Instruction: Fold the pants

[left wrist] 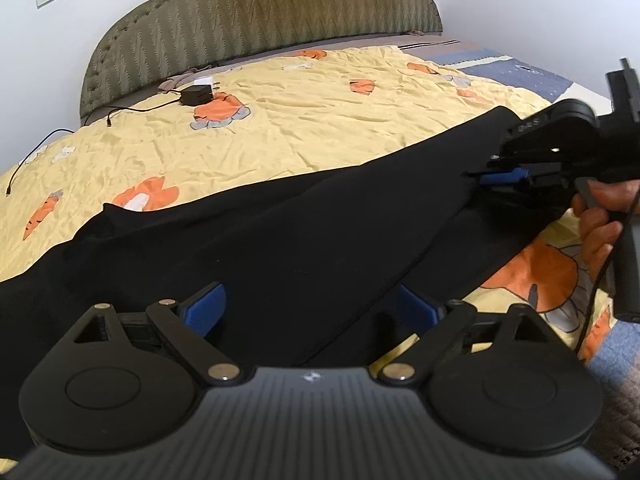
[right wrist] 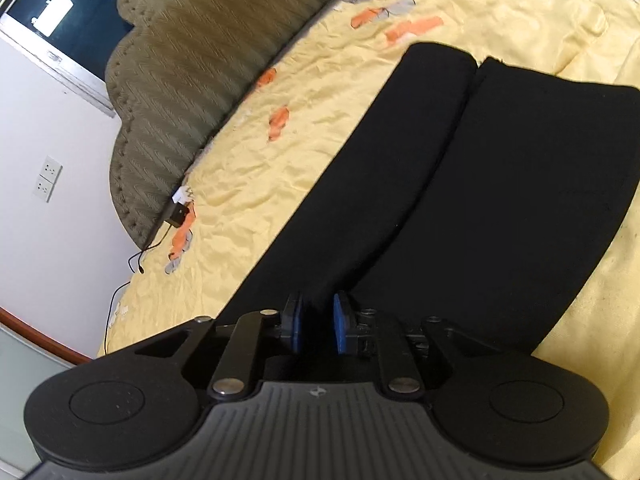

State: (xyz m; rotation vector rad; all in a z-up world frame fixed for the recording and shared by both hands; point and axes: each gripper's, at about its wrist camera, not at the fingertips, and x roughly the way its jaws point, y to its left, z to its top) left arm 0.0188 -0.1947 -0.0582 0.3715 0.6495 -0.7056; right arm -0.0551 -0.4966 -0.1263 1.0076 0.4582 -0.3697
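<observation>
Left wrist view: black pants [left wrist: 280, 232] lie flat on the yellow bedspread [left wrist: 280, 112], a long band running from lower left under the left gripper [left wrist: 308, 308] up to the right. The left gripper's blue pads stand wide apart, cloth between them but not pinched. Ahead to the right, the right gripper [left wrist: 500, 176] sits low on the pants, pads drawn together; a hand [left wrist: 600, 216] holds its handle. A black charger [left wrist: 196, 94] lies far ahead near the headboard [left wrist: 260, 12].

Right wrist view: two legs lie side by side, a seam-like gap between them, long axis running straight away from the right gripper [right wrist: 316, 324] toward the cuffs ahead. Its pads stand narrow; whether cloth is pinched cannot be told.

Judgement: the pants look spread out with folding just starting. Next move likely needs the left gripper to close on an edge, so both ends lift together.
</observation>
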